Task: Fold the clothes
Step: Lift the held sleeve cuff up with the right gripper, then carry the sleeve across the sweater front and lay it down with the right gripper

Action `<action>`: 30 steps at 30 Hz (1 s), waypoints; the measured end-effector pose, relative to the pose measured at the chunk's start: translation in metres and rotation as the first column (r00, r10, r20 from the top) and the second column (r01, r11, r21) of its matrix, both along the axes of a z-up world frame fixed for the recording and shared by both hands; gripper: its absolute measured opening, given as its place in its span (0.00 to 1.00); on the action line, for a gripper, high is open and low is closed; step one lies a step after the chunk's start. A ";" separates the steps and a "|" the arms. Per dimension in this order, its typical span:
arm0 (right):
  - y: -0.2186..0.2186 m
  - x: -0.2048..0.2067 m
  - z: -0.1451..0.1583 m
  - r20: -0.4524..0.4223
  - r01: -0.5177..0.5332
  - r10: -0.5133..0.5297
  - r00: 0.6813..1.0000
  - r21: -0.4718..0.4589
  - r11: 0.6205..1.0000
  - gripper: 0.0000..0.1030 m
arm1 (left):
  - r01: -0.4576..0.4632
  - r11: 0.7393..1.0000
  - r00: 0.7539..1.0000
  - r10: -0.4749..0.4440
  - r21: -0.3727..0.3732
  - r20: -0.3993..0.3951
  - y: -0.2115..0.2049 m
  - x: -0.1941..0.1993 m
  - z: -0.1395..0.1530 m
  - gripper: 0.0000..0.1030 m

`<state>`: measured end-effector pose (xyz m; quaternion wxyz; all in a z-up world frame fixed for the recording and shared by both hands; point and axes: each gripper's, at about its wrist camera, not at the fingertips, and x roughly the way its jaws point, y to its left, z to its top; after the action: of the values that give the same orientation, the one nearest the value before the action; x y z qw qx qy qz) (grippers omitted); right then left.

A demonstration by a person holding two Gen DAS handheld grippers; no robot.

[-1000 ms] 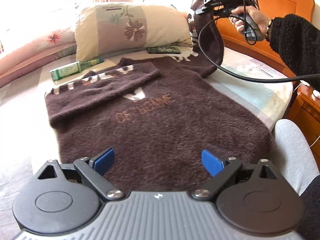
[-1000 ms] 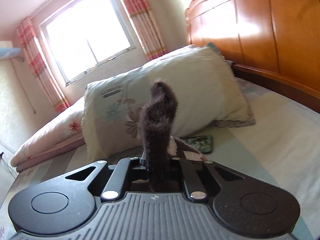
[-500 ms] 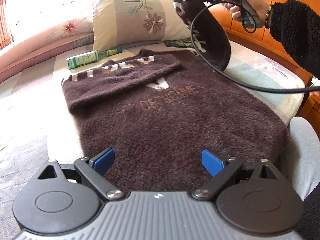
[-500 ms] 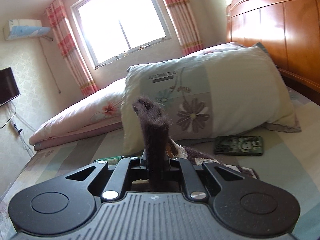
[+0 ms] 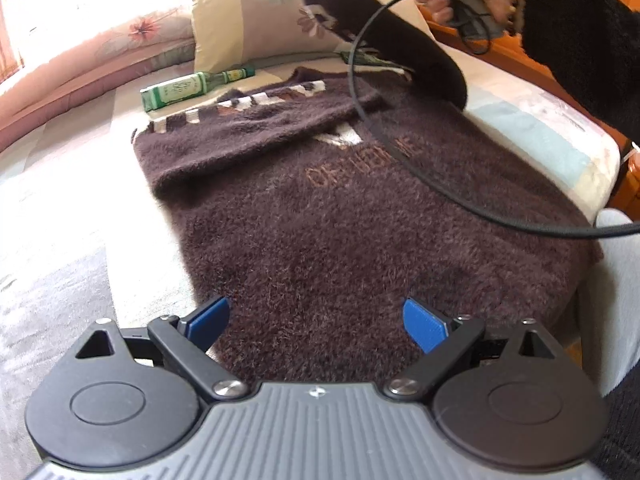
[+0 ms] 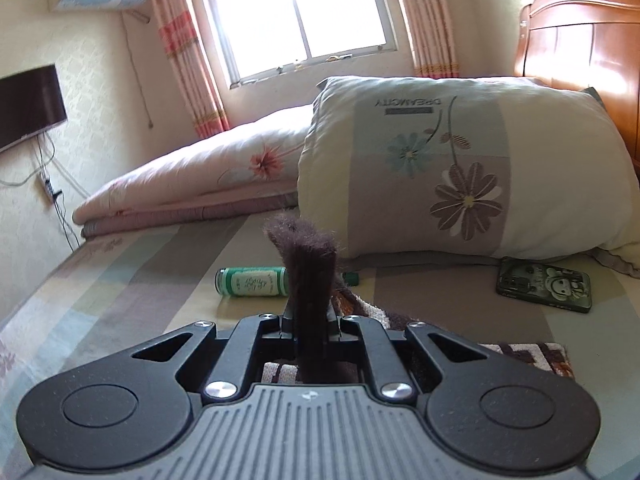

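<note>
Sweater (image 5: pixel 340 216) flat on bed (image 5: pixel 72 216), bottle (image 5: pixel 188 88) behind it, pillow (image 5: pixel 256 12) behind bottle, phone (image 6: pixel 544 285) right

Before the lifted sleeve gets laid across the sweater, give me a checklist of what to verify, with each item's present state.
1. Right gripper shut on the lifted sleeve: ok.
2. First sleeve already folded flat across the sweater: ok.
3. Left gripper open and empty, over the hem: ok.
4. Green bottle and phone off the sweater: ok.
5. Cable hanging across the landing area: not ok.
6. Sweater's far shoulder lying smooth under the lifted sleeve: cannot tell.
</note>
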<state>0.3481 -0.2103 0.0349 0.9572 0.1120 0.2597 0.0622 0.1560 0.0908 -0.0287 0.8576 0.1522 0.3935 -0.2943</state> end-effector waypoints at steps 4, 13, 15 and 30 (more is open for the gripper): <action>0.016 0.007 -0.007 -0.013 -0.020 0.020 1.000 -0.056 0.998 0.11 | 0.030 1.000 1.000 -0.030 -0.001 0.001 0.000 -0.001 0.002 0.91; 0.055 0.012 -0.019 0.020 -0.005 0.010 1.000 -0.241 0.970 0.11 | 0.048 0.999 0.999 -0.048 -0.024 0.012 -0.004 -0.002 0.005 0.91; 0.065 0.013 -0.023 0.038 0.012 -0.001 0.999 -0.281 0.960 0.11 | 0.049 0.998 0.999 -0.049 -0.030 0.006 -0.005 -0.001 0.005 0.91; 0.125 0.039 -0.078 0.021 -0.007 0.019 1.000 -0.445 0.896 0.11 | -0.010 1.000 0.999 0.009 -0.021 -0.041 0.004 -0.001 -0.002 0.91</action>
<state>0.3868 -0.0854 -0.0435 0.9602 -0.1120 0.2557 0.0090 0.1551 0.0951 -0.0308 0.8522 0.1353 0.4085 -0.2976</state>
